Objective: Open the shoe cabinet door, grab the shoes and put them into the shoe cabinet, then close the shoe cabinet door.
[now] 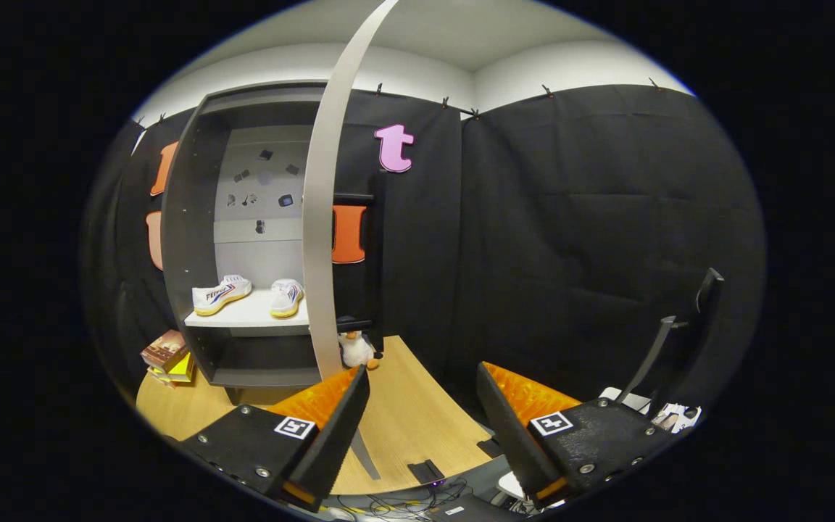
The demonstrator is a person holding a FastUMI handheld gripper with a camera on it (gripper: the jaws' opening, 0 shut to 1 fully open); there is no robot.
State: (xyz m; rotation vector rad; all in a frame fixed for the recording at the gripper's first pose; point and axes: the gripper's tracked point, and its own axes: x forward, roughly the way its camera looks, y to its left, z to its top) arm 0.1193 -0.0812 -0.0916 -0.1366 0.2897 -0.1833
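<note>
Hand-held gripper (423, 406) gapes empty (fingers level) beside the cabinet door (323, 217)'s edge.

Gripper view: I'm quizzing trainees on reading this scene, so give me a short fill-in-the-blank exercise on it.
1. The cabinet door stands ____.
2. The two white shoes sit on a ____ inside the shoe cabinet.
3. The gripper has its fingers ____, with nothing between them.
4. The stuffed toy sits at the foot of the ____.

Missing words: open; shelf; apart; door
</note>
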